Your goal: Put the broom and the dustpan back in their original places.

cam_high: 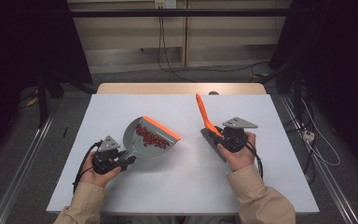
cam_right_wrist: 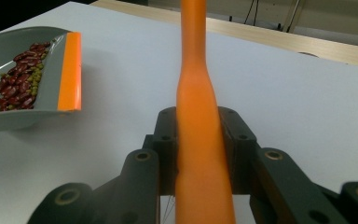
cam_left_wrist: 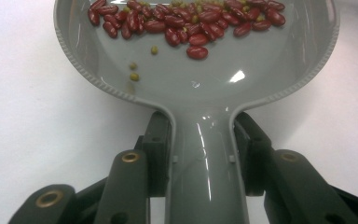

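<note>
Left claw (cam_left_wrist: 200,154) sits nearest the lens, clenched on the grey handle of the dustpan (cam_high: 151,136); pan rests on the white table (cam_high: 182,186), left-centre. Long axis runs from that claw up & right toward the orange lip, beans (cam_left_wrist: 186,21) piled near the lip end, a few strays further back. Right claw (cam_right_wrist: 200,149) clenched on the orange brush handle (cam_high: 204,113), bristle head low by the hand, handle pointing up & away. Brush is well apart, to the right of the pan mouth. Left hand (cam_high: 98,170) carries the load, so prob. any tip-out pivots along that handle axis.
</note>
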Demonstrator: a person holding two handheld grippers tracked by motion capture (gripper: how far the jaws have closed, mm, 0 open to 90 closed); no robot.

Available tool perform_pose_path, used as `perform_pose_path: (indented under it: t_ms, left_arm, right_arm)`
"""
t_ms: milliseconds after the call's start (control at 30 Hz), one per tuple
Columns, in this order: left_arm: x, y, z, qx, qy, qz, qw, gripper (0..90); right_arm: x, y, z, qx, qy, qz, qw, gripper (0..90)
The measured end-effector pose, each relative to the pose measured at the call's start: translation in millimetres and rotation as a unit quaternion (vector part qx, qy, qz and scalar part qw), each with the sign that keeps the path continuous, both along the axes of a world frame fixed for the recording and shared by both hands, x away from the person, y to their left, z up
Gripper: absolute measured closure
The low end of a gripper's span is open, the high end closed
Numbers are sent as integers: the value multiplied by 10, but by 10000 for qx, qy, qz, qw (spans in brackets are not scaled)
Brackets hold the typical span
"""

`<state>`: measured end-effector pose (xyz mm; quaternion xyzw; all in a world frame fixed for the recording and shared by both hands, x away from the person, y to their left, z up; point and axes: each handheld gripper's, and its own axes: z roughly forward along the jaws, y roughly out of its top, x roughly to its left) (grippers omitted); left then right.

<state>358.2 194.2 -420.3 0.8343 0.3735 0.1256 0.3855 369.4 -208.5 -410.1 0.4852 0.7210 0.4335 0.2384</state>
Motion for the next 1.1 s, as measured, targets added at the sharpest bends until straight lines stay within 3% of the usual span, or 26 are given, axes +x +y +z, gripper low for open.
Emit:
perform_pose_path:
  t_ms: [233,533,1100]
  left_arm:
    - [20,45,-5,16,-89,260,9996,632]
    - [73,134,-47,123,-26,596,9981,632]
    - [135,284,-127,252,200,1203,9922,632]
  right_arm:
    - [-30,-117,25,44,-41,-81,9999,716]
    - [-54,-218,29,59,-65,-188,9998,716]
    - [-112,-448,-15,3,-15,-457,9990,716]
